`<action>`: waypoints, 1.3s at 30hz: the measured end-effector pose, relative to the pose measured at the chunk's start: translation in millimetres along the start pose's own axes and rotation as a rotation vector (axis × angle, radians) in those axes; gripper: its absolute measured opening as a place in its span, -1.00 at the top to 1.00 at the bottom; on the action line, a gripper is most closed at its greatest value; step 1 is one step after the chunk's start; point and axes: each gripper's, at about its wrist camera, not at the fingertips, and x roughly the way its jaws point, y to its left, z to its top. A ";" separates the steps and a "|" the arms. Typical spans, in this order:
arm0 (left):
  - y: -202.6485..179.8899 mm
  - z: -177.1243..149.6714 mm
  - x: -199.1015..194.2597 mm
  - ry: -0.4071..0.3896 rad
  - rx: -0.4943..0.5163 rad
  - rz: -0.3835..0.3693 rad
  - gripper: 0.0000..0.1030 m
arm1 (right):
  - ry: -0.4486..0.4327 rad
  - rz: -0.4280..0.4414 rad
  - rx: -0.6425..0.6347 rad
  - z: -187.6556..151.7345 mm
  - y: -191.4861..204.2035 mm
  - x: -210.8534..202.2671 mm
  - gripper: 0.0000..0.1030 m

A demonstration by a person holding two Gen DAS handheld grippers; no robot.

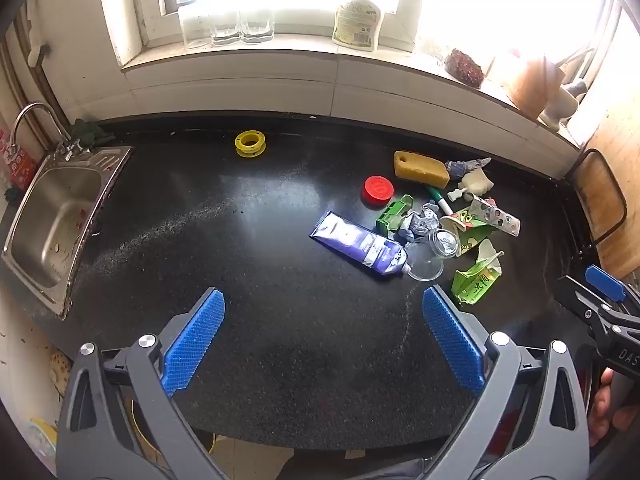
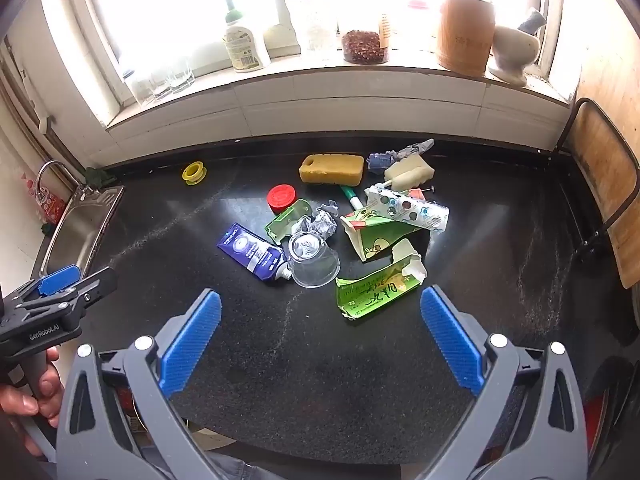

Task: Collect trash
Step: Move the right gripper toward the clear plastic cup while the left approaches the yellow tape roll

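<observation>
Trash lies in a pile on the black counter (image 1: 240,240): a purple tube (image 1: 360,243) (image 2: 252,251), a clear plastic cup (image 1: 434,254) (image 2: 312,260) on its side, a torn green carton (image 1: 478,278) (image 2: 378,290), a second green carton (image 2: 376,232), a spotted wrapper (image 2: 412,209), crumpled foil (image 2: 322,220), a red lid (image 1: 378,189) (image 2: 282,197) and a yellow sponge (image 1: 420,166) (image 2: 332,168). My left gripper (image 1: 322,336) is open and empty, near the front edge, left of the pile. My right gripper (image 2: 320,336) is open and empty, just in front of the torn carton.
A steel sink (image 1: 52,228) is set in the counter's left end. A yellow tape spool (image 1: 250,143) lies at the back. The windowsill holds glasses (image 1: 240,28), a bottle (image 1: 357,20), a jar (image 2: 365,46) and a wooden holder (image 2: 464,34). A board (image 2: 604,184) leans at the right.
</observation>
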 end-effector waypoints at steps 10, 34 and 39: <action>-3.7 -1.9 0.9 -0.007 -0.005 -0.001 -0.87 | -0.001 0.003 0.004 -0.4 -1.3 -1.9 -0.89; 7.1 16.8 25.3 0.034 -0.008 -0.008 -0.87 | 0.027 0.017 -0.001 10.2 3.7 25.0 -0.89; 14.8 24.3 50.4 0.084 -0.013 -0.005 -0.87 | 0.053 0.007 -0.010 14.2 1.1 52.6 -0.89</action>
